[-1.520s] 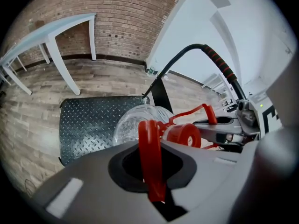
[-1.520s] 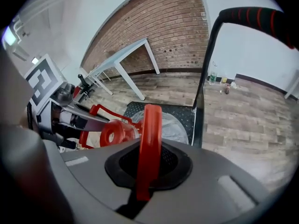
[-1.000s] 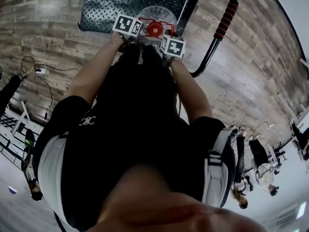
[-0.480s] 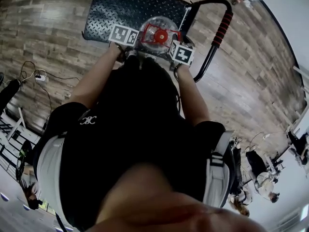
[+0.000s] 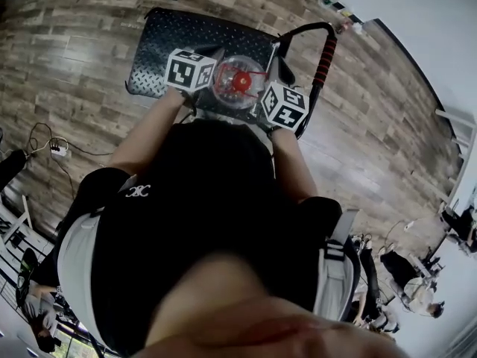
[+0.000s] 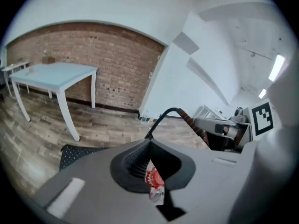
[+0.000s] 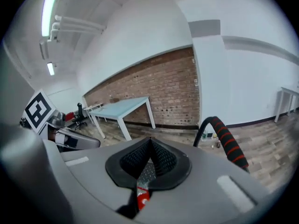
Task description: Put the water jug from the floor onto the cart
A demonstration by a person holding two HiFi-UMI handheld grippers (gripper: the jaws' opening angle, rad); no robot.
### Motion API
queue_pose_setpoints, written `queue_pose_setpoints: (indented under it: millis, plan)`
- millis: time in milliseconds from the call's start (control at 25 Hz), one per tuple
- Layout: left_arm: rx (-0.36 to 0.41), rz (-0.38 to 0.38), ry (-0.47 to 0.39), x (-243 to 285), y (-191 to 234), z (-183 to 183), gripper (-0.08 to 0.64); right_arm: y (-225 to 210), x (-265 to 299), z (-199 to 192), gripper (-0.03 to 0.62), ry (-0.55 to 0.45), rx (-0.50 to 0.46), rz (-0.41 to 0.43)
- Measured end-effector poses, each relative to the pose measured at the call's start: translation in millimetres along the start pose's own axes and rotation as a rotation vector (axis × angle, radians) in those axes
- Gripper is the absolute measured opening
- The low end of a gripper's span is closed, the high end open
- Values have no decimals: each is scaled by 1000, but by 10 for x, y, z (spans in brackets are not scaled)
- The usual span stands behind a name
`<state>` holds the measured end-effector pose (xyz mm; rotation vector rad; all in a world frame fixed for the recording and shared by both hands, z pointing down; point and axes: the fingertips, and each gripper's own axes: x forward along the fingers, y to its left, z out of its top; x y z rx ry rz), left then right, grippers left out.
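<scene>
The water jug (image 5: 240,82), clear with a red cap, hangs between my two grippers above the near edge of the cart's black studded deck (image 5: 168,32). My left gripper (image 5: 206,52) is on the jug's left and my right gripper (image 5: 282,68) on its right, their marker cubes flanking the cap. In the left gripper view the jaws (image 6: 149,146) stand shut, with the red cap (image 6: 153,177) in the slit between them. The right gripper (image 7: 150,143) is likewise shut, a red piece of the jug's top (image 7: 142,196) in its slit. The jug's body is hidden under my arms.
The cart's bent black handle with a red-and-black grip (image 5: 323,54) rises at the deck's right end. Wood-plank floor surrounds the cart. A light blue table (image 6: 51,76) stands by a brick wall ahead. Cables lie on the floor at the left (image 5: 52,149).
Both grippers have risen together, lifting the jug off the floor toward the camera. It now hangs over the cart's near edge.
</scene>
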<state>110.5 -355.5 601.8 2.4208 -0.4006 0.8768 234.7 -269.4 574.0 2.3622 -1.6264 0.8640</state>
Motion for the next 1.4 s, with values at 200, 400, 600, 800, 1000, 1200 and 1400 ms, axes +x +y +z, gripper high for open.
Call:
queue_pose_setpoints:
  millis: [200,400,600,800,1000,1200,1400]
  plan:
    - [-6,36,-166,-304,-10,500,0,174,-152,423,14,-110,24,89]
    - [71,124,-256,-495,41,762,0,240,-241,604,12,-139,39,116]
    - [59,69,-263,-570,-109,804,0,215,-315,659,12,-153,23,100]
    - [68,44,-264,-635,-178,795,0,239,-370,670,12,-159,31,100]
    - [75,41,-248,-625,-179,753,0,271,-357,623,12,-138,101,122]
    - [86,38,-231,-659,-187,681,0,328,-384,559,12,-123,117,136]
    - [80,35,-206,-700,-201,565,0,394,-455,465,12,-101,120,157]
